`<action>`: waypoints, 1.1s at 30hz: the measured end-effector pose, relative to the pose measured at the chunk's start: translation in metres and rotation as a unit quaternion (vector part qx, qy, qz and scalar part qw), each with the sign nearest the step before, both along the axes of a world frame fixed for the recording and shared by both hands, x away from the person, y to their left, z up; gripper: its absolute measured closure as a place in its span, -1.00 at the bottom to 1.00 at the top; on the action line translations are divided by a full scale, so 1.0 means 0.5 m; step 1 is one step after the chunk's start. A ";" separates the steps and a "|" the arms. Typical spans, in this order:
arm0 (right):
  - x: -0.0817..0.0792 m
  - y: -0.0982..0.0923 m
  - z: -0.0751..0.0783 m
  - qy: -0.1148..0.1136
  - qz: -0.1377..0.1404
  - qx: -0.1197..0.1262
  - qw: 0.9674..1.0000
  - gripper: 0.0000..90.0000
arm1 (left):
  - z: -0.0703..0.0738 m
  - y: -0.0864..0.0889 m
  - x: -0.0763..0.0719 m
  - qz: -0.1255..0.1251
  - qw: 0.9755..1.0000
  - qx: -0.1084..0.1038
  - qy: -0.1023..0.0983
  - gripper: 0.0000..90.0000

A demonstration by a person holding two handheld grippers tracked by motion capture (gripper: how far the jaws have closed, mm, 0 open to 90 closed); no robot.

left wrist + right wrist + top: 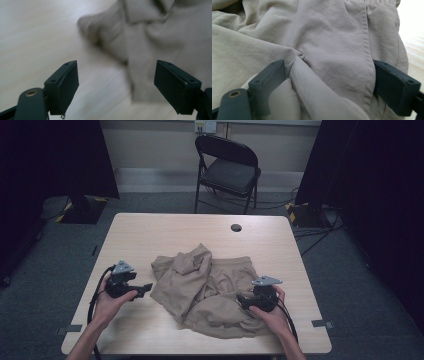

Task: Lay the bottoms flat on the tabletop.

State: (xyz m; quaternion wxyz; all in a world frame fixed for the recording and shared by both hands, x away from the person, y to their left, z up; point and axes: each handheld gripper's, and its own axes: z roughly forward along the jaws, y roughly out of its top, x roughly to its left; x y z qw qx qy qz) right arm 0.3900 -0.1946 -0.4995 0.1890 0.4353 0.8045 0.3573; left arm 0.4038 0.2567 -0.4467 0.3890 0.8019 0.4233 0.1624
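Crumpled beige shorts [207, 287], long axis parallel to table [150, 227] near edge, waistband rightward; folds hide shape. Left hand-held gripper [146, 288] agape, empty; right hand-held gripper [329, 85] agape astride fabric.

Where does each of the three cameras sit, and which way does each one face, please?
High view: above the person's side, looking forward and down at the light wooden table; forearms and both hands show, with the left tool and right tool.
Left gripper view: rides the left tool, facing bare tabletop and the edge of the crumpled beige fabric shorts; jaws wide apart.
Right gripper view: rides the right tool, facing the shorts up close; open jaws straddle a fold.
All three views share the shorts.
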 end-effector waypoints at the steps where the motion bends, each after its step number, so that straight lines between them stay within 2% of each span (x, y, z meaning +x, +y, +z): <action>1: 0.000 -0.001 0.000 0.000 0.001 0.000 1.000 -0.70 | 0.010 -0.016 0.013 -0.014 1.000 -0.006 0.001 -0.57; 3: 0.001 -0.001 0.000 0.000 0.004 0.001 1.000 -0.70 | 0.027 -0.050 0.038 -0.027 1.000 -0.010 -0.003 -0.57; 5: 0.001 -0.001 -0.001 0.000 0.004 0.001 1.000 -0.70 | 0.038 -0.084 0.065 -0.038 0.999 -0.017 0.001 -0.57; 6: 0.001 -0.001 -0.001 0.000 0.004 0.001 1.000 -0.70 | 0.038 -0.084 0.065 -0.038 0.999 -0.017 0.001 -0.57; 7: 0.001 -0.001 0.000 0.000 0.003 0.001 1.000 -0.70 | 0.043 -0.115 0.091 -0.045 0.999 -0.024 0.004 -0.55; 8: 0.001 -0.001 0.000 0.000 0.003 0.001 1.000 -0.70 | 0.043 -0.115 0.091 -0.045 0.999 -0.024 0.004 -0.54; 9: 0.001 -0.001 0.000 -0.001 0.004 0.001 1.000 -0.70 | 0.040 -0.144 0.118 -0.056 0.998 -0.030 0.013 -0.52; 10: 0.001 -0.001 0.000 -0.001 0.004 0.001 1.000 -0.70 | 0.040 -0.144 0.118 -0.056 0.998 -0.030 0.013 -0.51; 13: 0.001 -0.001 0.000 -0.001 0.003 0.001 1.000 -0.70 | 0.028 -0.183 0.152 -0.060 0.997 -0.043 0.020 -0.45; 14: 0.001 -0.001 0.000 -0.001 0.004 0.001 1.000 -0.70 | 0.019 -0.203 0.173 -0.063 0.996 -0.059 0.027 -0.44; 17: 0.001 -0.002 0.000 -0.001 0.004 0.001 1.000 -0.70 | 0.009 -0.222 0.191 -0.069 0.994 -0.071 0.037 -0.41; 19: 0.001 -0.001 0.000 -0.001 0.004 0.001 1.000 -0.70 | -0.005 -0.249 0.204 -0.069 0.995 -0.062 0.042 -0.42; 22: 0.001 -0.002 0.000 -0.001 0.004 0.001 1.000 -0.70 | -0.019 -0.263 0.209 -0.076 0.994 -0.057 0.051 -0.49; 24: 0.001 -0.002 0.000 -0.001 0.004 0.001 1.000 -0.70 | -0.035 -0.272 0.212 -0.072 0.995 -0.034 0.054 -0.50; 25: 0.001 -0.002 0.000 -0.001 0.004 0.001 1.000 -0.70 | -0.048 -0.277 0.215 -0.065 0.995 -0.034 0.061 -0.50; 26: 0.001 -0.002 0.000 -0.001 0.004 0.001 1.000 -0.70 | -0.048 -0.277 0.215 -0.065 0.995 -0.034 0.061 -0.47; 27: 0.001 -0.002 0.000 -0.001 0.004 0.001 1.000 -0.70 | -0.050 -0.279 0.214 -0.058 0.997 -0.023 0.055 -0.47; 28: 0.001 -0.002 0.000 -0.001 0.004 0.001 1.000 -0.70 | -0.050 -0.282 0.212 -0.049 0.998 0.003 0.037 -0.06; 29: 0.001 -0.002 0.000 -0.001 0.004 0.001 1.000 -0.70 | -0.051 -0.283 0.212 -0.052 0.998 0.018 0.036 0.06; 30: 0.001 -0.002 -0.001 -0.001 0.005 0.001 1.000 -0.70 | -0.051 -0.283 0.212 -0.052 0.998 0.018 0.036 0.24; 31: 0.001 -0.002 -0.001 -0.001 0.005 0.002 1.000 -0.70 | -0.053 -0.269 0.213 -0.040 0.998 -0.001 0.045 0.42; 32: 0.001 -0.002 -0.001 -0.001 0.005 0.002 1.000 -0.70 | -0.053 -0.269 0.213 -0.040 0.998 -0.001 0.045 0.57; 33: 0.001 -0.002 -0.001 -0.001 0.005 0.001 1.000 -0.70 | -0.055 -0.258 0.214 -0.037 0.998 -0.012 0.048 0.57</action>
